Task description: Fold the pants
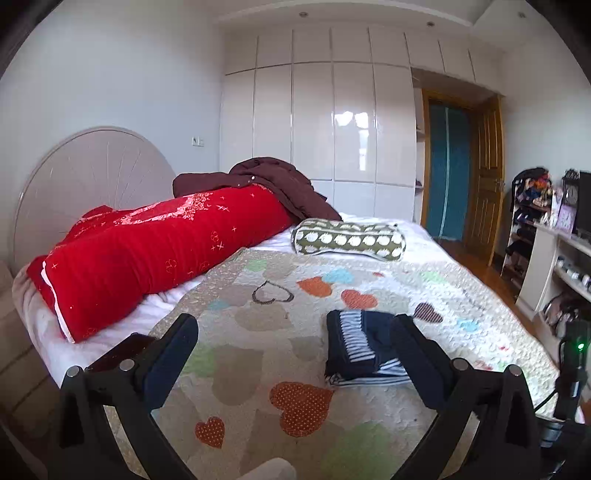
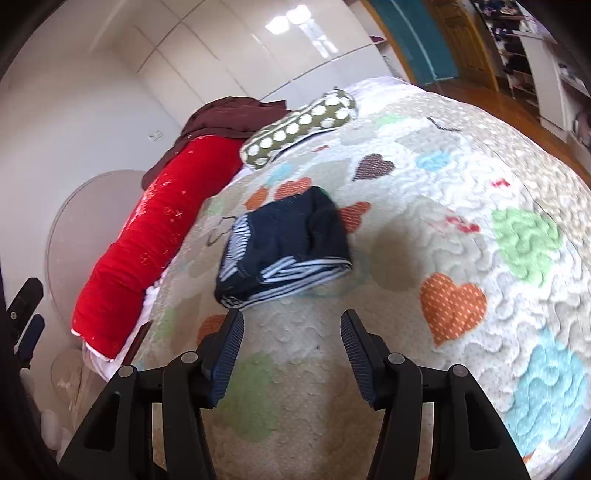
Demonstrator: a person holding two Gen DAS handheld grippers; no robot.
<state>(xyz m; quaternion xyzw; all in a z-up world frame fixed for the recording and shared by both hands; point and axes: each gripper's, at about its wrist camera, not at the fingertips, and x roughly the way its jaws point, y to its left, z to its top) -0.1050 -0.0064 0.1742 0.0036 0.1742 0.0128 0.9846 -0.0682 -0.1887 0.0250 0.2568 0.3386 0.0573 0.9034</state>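
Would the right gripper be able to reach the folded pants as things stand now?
Probably yes: the right gripper is open just short of the folded pants, with only bare quilt between them and nothing blocking.

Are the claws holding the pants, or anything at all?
Nothing is held. The left claw and the right claw are both open, and the folded pants lie alone on the quilt.

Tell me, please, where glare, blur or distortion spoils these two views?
Left wrist view: window glare on the glossy wardrobe doors, and fisheye bending of the walls, but the folded pants look sharp. Right wrist view: tilted, the quilt bulging like a dome, slight blur on the pants, and a glare patch on the wardrobe.
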